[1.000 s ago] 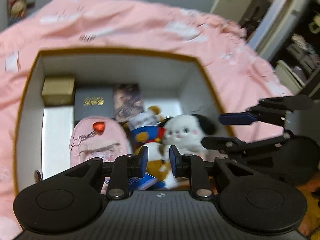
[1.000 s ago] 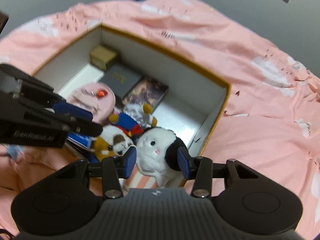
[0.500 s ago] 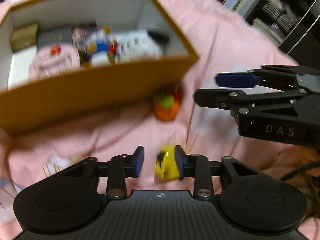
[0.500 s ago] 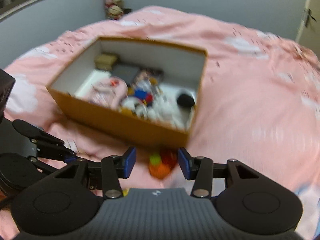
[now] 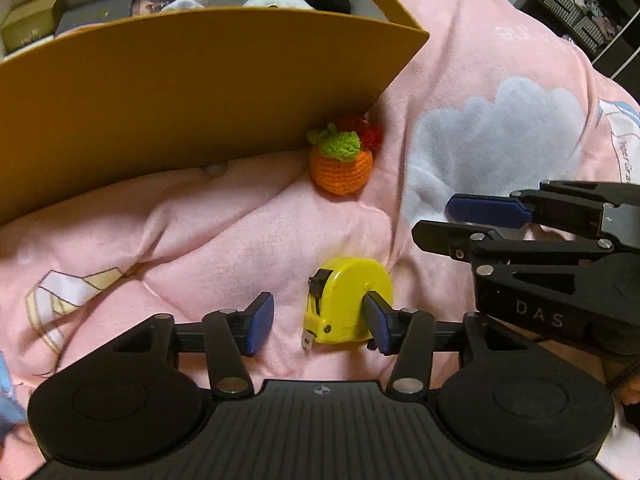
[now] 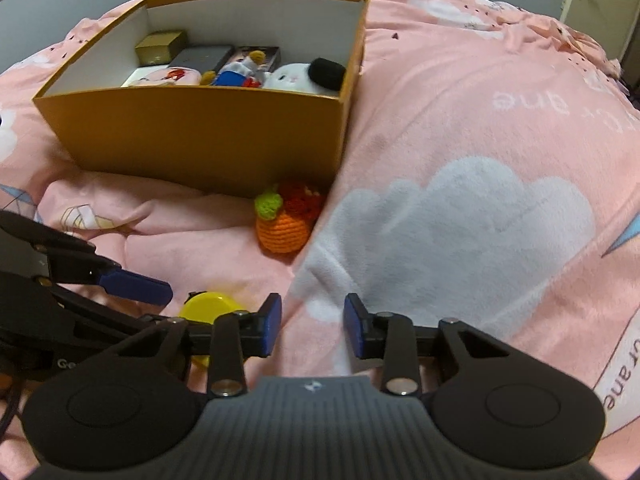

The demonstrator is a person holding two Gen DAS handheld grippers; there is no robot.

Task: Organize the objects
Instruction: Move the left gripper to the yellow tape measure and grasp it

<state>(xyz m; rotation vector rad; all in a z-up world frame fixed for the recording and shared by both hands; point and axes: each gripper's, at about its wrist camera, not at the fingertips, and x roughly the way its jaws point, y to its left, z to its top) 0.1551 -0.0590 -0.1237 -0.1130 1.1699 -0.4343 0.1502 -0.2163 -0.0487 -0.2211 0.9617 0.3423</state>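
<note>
Left gripper [image 5: 316, 322]: jaws opening, moderately wide; yellow tape measure [image 5: 346, 300] lies between them on the blanket, up against the right pad, clear gap to the left pad. Not pinched.
Right gripper [image 6: 313, 330]: jaws closing, part open; only pink blanket [image 6: 460, 128] between the pads, nothing held.
Tape measure, right wrist view: yellow edge [image 6: 208, 306] shows just left of the right gripper's left finger, partly hidden behind the left gripper's fingers.
Grippers to each other: right gripper [image 5: 492, 216] sits just right of and a little ahead of the left jaws; left gripper [image 6: 136, 286] enters from the left of the right jaws.
Crocheted orange toy [image 5: 340, 160]: ahead of both jaws, green leaf top, red crocheted piece behind it; rests on the blanket touching the box's near corner.
Orange cardboard box [image 6: 200, 140]: beyond the crocheted toy, open top, white inside.
Box contents: white plush with black ear [image 6: 308, 74] at near right; blue-and-white plush [image 6: 240, 72] beside it; pink pouch [image 6: 164, 78] to the left; gold box [image 6: 160, 46] and dark flat box [image 6: 204, 56] at the back.
</note>
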